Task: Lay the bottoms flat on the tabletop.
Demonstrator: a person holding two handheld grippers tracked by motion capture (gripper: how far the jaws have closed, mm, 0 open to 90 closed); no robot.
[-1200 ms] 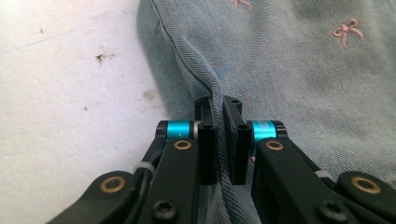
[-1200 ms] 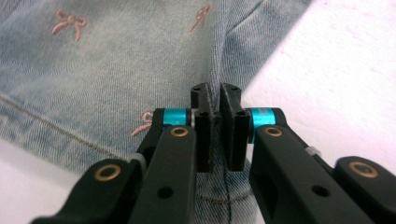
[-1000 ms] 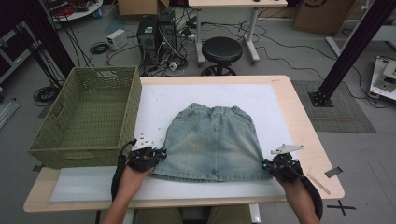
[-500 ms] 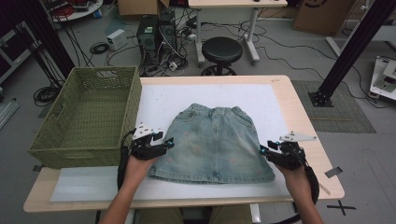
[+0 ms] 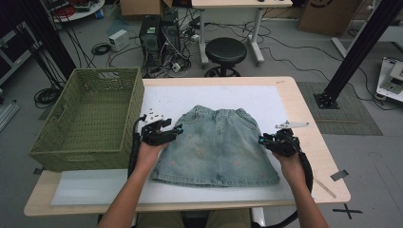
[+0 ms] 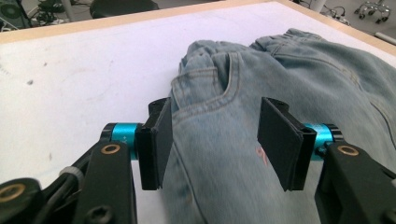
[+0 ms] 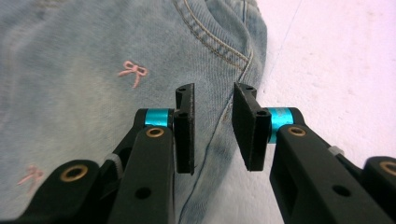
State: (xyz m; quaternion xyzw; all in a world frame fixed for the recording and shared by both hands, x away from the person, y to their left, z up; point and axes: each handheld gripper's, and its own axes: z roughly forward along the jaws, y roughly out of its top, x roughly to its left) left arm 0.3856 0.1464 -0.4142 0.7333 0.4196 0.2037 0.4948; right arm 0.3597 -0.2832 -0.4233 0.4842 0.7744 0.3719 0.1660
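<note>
Beside the skirt [image 5: 216, 145], both tools [image 5: 177, 130] [image 5: 262, 140], formerly at its hem, now gape unladen; right one narrowing.

In your left gripper view the denim skirt [image 6: 261, 88] runs off the right and bottom edges, so its hem is cut away. Your right gripper view cuts the skirt at the top and left edges. From above, your left gripper [image 5: 167, 133] hides part of the skirt's side seam, and your forearms leave the frame at the bottom.
</note>
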